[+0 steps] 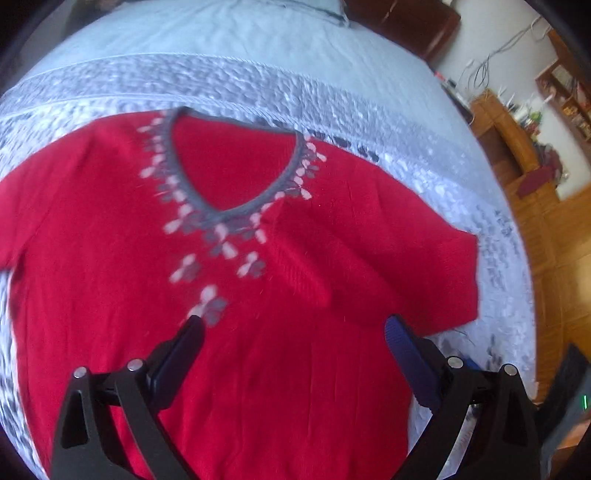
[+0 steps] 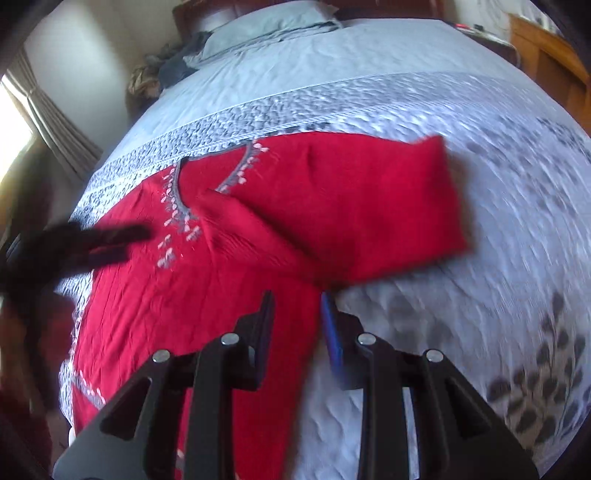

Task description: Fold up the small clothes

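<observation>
A red short-sleeved top (image 1: 122,229) with a grey V-neck and pink-grey flower trim lies spread on the bed. My left gripper (image 1: 293,325) is wide open above its chest, holding nothing. In the right wrist view the top (image 2: 177,295) lies to the left, its right sleeve (image 2: 369,206) spread out flat. My right gripper (image 2: 297,301) hovers at the side seam under that sleeve with its jaws slightly apart and nothing between them. The left gripper shows as a dark blur (image 2: 74,243) at the left.
The bed has a pale blue-grey quilted cover (image 2: 498,221) with leaf prints. Pillows (image 2: 266,26) and a heap of clothes (image 2: 162,70) lie at the head. Wooden furniture (image 1: 524,184) stands to the right, a curtained window (image 2: 33,122) to the left.
</observation>
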Motion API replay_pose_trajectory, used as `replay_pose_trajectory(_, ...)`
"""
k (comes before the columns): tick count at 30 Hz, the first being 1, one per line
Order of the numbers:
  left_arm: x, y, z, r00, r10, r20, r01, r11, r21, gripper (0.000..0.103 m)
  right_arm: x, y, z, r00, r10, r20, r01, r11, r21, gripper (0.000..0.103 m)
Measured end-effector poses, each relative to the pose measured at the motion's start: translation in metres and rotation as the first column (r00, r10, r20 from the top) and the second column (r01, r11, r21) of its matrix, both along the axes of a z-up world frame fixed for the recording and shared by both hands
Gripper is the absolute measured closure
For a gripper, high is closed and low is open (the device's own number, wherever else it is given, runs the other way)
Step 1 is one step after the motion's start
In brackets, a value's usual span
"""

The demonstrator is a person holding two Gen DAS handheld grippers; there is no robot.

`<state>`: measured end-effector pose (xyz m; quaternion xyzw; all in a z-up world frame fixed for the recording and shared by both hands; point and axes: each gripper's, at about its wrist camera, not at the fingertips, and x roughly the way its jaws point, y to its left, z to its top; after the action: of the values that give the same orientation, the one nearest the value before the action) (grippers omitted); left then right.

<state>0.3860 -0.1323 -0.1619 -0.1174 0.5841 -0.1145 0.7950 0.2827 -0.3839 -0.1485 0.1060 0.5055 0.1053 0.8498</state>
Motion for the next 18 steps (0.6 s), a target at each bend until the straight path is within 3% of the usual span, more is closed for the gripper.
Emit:
replay_pose_trajectory(3,0.023,-0.017,-0.027,0.997,0.010,-0.074,-0.008,0.999,0.036,0.010,-0.016,-0.010,-0.005,1.000,-0.014,0.006,0.014,1.000,0.012,0.072)
replay_pose_trajectory(6,0.032,-0.028,-0.044,0.992,0.021,-0.121,-0.019,1.000,0.021,0.024,-0.023,-0.015,-0.010,1.000,-0.025,0.013,0.025,1.000,-0.014,0.068)
replay_pose_trajectory(7,0.034,-0.031,-0.050,0.992,0.027,-0.125,-0.023,0.999,0.035,0.033,-0.025,-0.016,-0.012,0.999,-0.033,0.019,0.033,0.999,-0.014,0.068)
replay_pose_trajectory(8,0.035,-0.033,-0.052,0.993,0.035,-0.115,-0.029,0.998,0.055,0.048,-0.027,-0.018,-0.014,0.999,-0.040,0.023,0.040,0.999,-0.005,0.068)
replay_pose_trajectory(11,0.035,-0.038,-0.046,0.997,0.023,-0.077,-0.021,0.999,0.030,0.085,-0.030,-0.019,-0.019,0.999,-0.044,0.022,0.044,0.999,0.005,0.068)
replay_pose_trajectory(14,0.034,-0.032,-0.033,0.999,0.037,-0.024,-0.038,0.999,-0.010,0.092,-0.030,-0.016,-0.019,0.999,-0.036,0.029,0.036,0.999,-0.023,0.068)
replay_pose_trajectory(18,0.025,-0.008,0.006,0.988,0.078,0.136,-0.073,0.996,-0.045,0.094,-0.028,-0.020,-0.016,0.998,-0.049,0.031,0.050,0.999,-0.015,0.068)
